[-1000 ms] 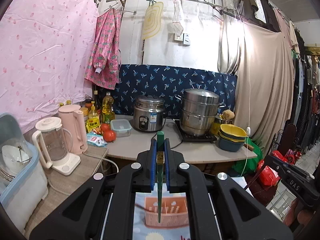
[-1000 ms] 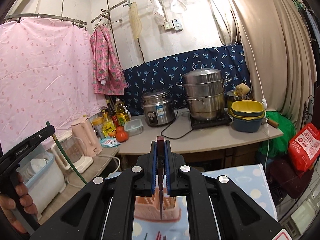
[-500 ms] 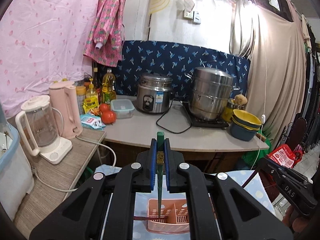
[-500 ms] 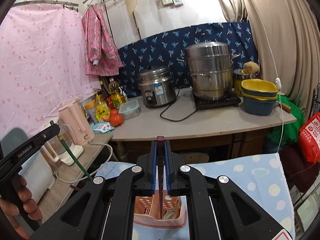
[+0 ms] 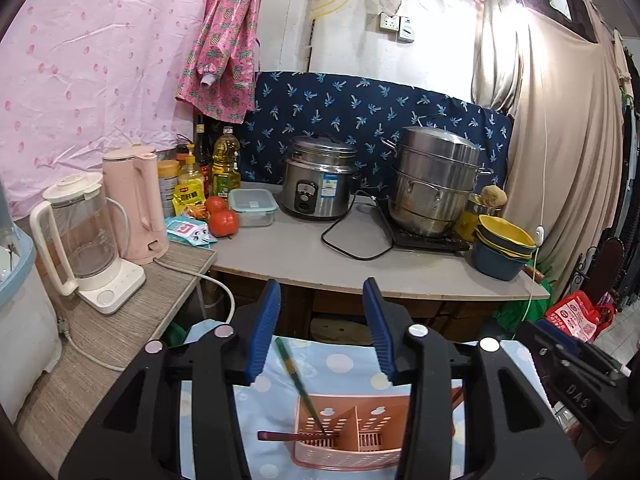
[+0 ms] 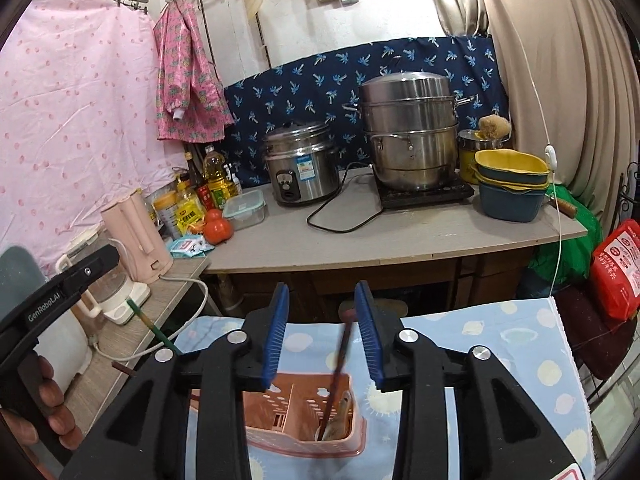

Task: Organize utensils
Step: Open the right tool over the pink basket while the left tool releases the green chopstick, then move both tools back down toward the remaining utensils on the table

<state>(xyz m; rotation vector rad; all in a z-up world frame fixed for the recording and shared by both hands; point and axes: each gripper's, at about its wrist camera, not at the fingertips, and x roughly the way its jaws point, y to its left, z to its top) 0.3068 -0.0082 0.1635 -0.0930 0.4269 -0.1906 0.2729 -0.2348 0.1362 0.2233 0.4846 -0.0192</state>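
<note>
A pink slotted utensil holder (image 5: 352,432) (image 6: 304,416) stands on a blue dotted cloth below both grippers. My left gripper (image 5: 322,332) is open above it; a green chopstick (image 5: 298,384) leans free between the jaws with its tip in the holder's left compartment, beside a dark red stick (image 5: 288,436). My right gripper (image 6: 322,332) is open; a dark red chopstick (image 6: 340,364) stands free in the right compartment next to a spoon (image 6: 336,420). The left gripper's body (image 6: 60,292) shows at the left of the right wrist view.
Behind the cloth stands a grey counter (image 5: 360,264) with a rice cooker (image 5: 320,176), a steel steamer pot (image 5: 432,176), stacked bowls (image 5: 504,248), tomatoes and bottles. A lower wooden shelf on the left holds a kettle (image 5: 136,204) and a blender (image 5: 80,240).
Both grippers lowered toward the holder and opened. The green chopstick and the dark red chopstick left the jaws and now rest in the holder.
</note>
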